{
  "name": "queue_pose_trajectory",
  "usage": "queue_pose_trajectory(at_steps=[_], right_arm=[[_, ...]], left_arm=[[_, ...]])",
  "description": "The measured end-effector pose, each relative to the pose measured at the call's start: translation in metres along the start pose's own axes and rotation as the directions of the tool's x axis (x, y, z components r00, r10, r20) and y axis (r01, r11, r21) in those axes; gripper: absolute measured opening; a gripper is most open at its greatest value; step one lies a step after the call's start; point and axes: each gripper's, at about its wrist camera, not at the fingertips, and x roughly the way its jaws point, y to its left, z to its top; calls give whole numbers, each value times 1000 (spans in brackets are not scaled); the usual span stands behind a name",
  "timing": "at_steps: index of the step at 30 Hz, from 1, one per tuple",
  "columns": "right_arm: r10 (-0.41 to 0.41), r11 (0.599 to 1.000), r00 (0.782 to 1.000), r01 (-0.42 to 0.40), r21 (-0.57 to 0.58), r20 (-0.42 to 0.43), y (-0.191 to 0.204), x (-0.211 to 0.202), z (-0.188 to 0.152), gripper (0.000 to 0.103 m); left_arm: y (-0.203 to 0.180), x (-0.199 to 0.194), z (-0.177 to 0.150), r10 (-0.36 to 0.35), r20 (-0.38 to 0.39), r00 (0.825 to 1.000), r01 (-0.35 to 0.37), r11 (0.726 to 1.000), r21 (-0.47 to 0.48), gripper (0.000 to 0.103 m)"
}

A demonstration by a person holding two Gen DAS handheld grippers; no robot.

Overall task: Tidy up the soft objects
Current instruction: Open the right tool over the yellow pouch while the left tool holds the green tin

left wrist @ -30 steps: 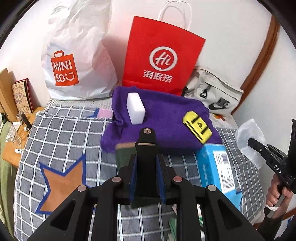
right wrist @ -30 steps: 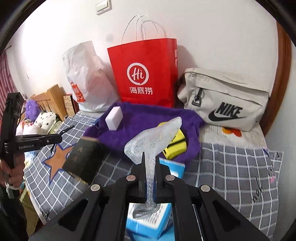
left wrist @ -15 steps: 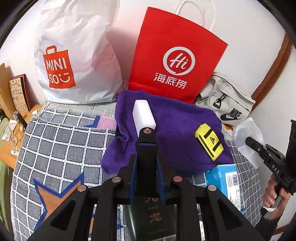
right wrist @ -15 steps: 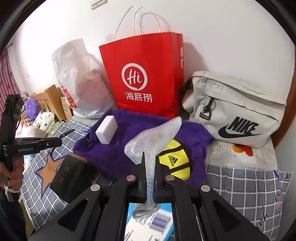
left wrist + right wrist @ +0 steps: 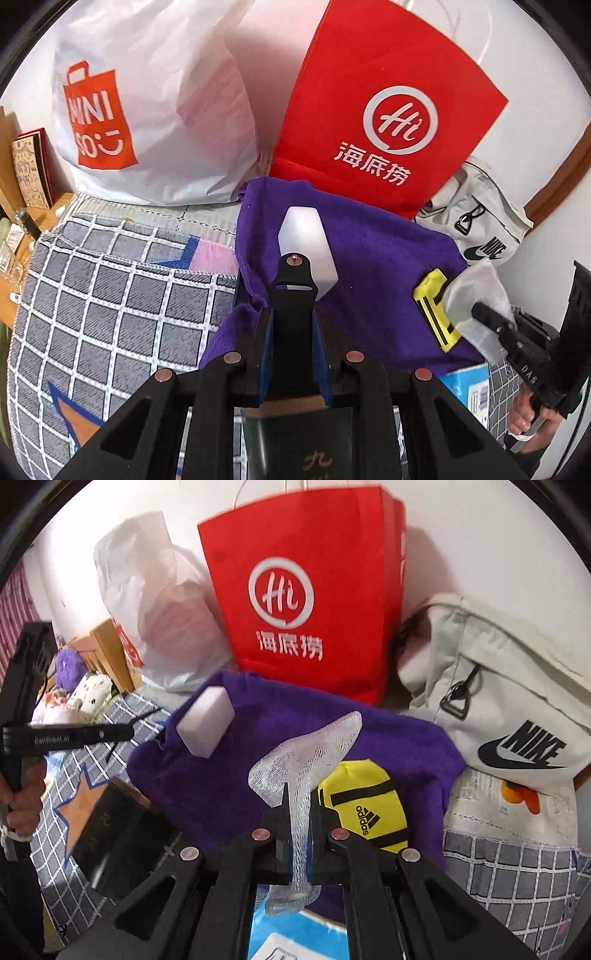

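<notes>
Against the wall: red paper bag (image 5: 384,122), white Miniso bag (image 5: 147,110), grey Nike bag (image 5: 509,716). Lower down, checked bedcover (image 5: 110,288), blue box (image 5: 469,391).

A plain white wall (image 5: 461,535) stood behind everything, lit evenly, with a curved brown wooden trim (image 5: 561,177) running along its right side. A bed covered in a grey checked sheet (image 5: 110,295) with an orange star outlined in blue (image 5: 83,805) filled the foreground. At the left were a wooden headboard (image 5: 110,650) and striped pink curtains (image 5: 14,616).
</notes>
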Motion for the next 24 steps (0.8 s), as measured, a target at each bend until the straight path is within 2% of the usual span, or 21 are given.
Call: queue_pose_trajectory(at_steps=[12, 24], right_arm=[[15, 1000, 994, -15, 0, -105, -7, 42, -4, 6], [25, 1000, 985, -24, 9, -169, -13, 61, -8, 6]], left_arm=[[7, 42, 13, 8, -61, 998, -10, 999, -38, 20], [4, 65, 14, 0, -90, 996, -4, 999, -39, 20]])
